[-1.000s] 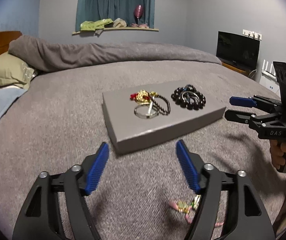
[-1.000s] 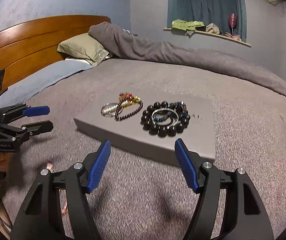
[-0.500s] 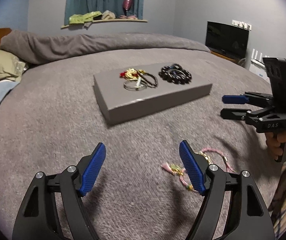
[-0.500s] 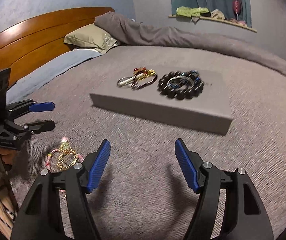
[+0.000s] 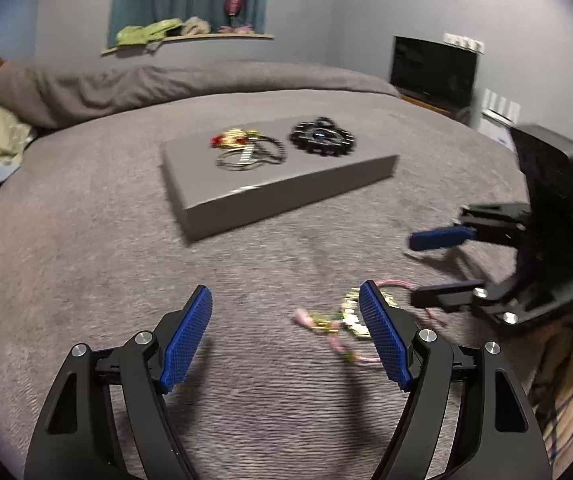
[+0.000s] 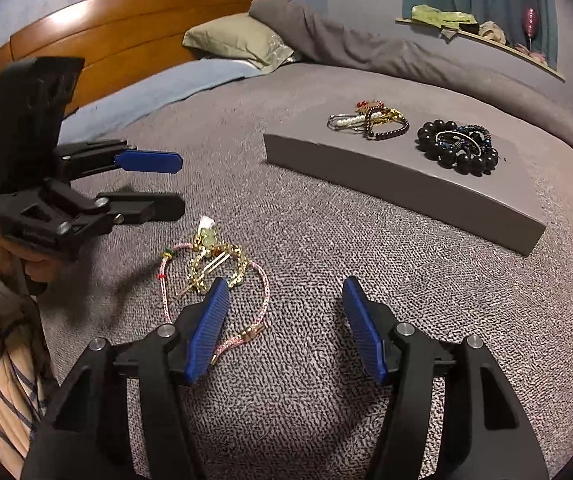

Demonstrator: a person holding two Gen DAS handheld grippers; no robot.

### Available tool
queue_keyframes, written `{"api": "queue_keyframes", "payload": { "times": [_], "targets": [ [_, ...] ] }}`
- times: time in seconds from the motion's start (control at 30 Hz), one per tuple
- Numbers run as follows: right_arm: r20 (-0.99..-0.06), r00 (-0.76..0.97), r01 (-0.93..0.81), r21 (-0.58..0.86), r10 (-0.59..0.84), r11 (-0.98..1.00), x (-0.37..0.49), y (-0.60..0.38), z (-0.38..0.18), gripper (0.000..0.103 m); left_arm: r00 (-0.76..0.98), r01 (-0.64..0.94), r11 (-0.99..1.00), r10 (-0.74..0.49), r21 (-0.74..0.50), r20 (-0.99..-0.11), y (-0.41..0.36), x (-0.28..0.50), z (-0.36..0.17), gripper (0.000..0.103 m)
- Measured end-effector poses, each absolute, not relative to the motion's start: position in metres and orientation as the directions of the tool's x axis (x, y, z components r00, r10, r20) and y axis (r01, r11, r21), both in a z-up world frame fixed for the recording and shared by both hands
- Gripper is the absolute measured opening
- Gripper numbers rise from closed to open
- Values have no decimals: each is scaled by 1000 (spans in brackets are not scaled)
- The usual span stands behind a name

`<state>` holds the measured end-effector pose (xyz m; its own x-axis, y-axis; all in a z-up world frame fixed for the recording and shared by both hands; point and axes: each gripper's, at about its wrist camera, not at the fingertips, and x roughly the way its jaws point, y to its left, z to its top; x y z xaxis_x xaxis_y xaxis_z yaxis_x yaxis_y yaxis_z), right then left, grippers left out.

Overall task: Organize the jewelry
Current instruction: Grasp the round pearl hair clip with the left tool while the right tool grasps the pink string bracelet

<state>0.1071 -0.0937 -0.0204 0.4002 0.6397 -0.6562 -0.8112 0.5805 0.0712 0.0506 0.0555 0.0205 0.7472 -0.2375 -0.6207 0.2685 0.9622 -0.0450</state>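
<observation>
Covering nearly everything was a grey bed (image 6: 366, 280), with a flat grey box (image 6: 398, 184) lying on it and bearing a black bead bracelet (image 6: 458, 148) and a mixed bundle of bangles (image 6: 366, 122). Nearer, a pink cord bracelet (image 6: 214, 276) tangled with a gold chain (image 6: 214, 258) lay on the blanket. The left gripper (image 5: 286, 336) stood wide apart, empty; the right gripper (image 6: 286, 320) was closing on nothing, the cord beside its left finger.
</observation>
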Motion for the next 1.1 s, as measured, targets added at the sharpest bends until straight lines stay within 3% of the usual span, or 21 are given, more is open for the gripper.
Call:
{"api": "queue_keyframes", "payload": {
  "times": [0.3, 0.47, 0.57, 0.63, 0.7, 0.87, 0.93, 1.0, 1.1],
  "targets": [
    [-679, 394, -800, 78, 620, 594, 111, -108, -27, 55, 687, 398, 917, -270, 39, -675, 7, 55, 0, 75],
    [-683, 395, -799, 73, 614, 596, 111, -112, -28, 52, 673, 392, 918, -242, 59, -699, 0, 64, -12, 59],
    [-683, 394, -801, 71, 614, 594, 111, -113, -27, 48, 672, 390, 920, -252, 42, -697, 2, 65, -10, 43],
    [-682, 393, -803, 71, 616, 591, 110, -112, -26, 46, 672, 388, 921, -260, 31, -693, 3, 64, -8, 42],
    [-681, 388, -810, 69, 620, 583, 108, -111, -26, 37, 678, 385, 923, -263, 27, -686, 5, 63, -6, 42],
    [-679, 377, -825, 63, 630, 561, 104, -104, -26, 32, 697, 378, 925, -306, -32, -649, 13, 61, 7, 42],
    [-681, 371, -830, 61, 631, 554, 103, -101, -27, 26, 707, 372, 928, -304, -30, -638, 15, 60, 11, 42],
    [-683, 367, -836, 54, 631, 546, 102, -97, -28, 11, 717, 361, 932, -296, -27, -631, 17, 60, 13, 42],
    [-680, 370, -843, 42, 633, 537, 100, -94, -28, 3, 722, 341, 940, -280, -27, -632, 21, 63, 14, 42]
  ]
}}
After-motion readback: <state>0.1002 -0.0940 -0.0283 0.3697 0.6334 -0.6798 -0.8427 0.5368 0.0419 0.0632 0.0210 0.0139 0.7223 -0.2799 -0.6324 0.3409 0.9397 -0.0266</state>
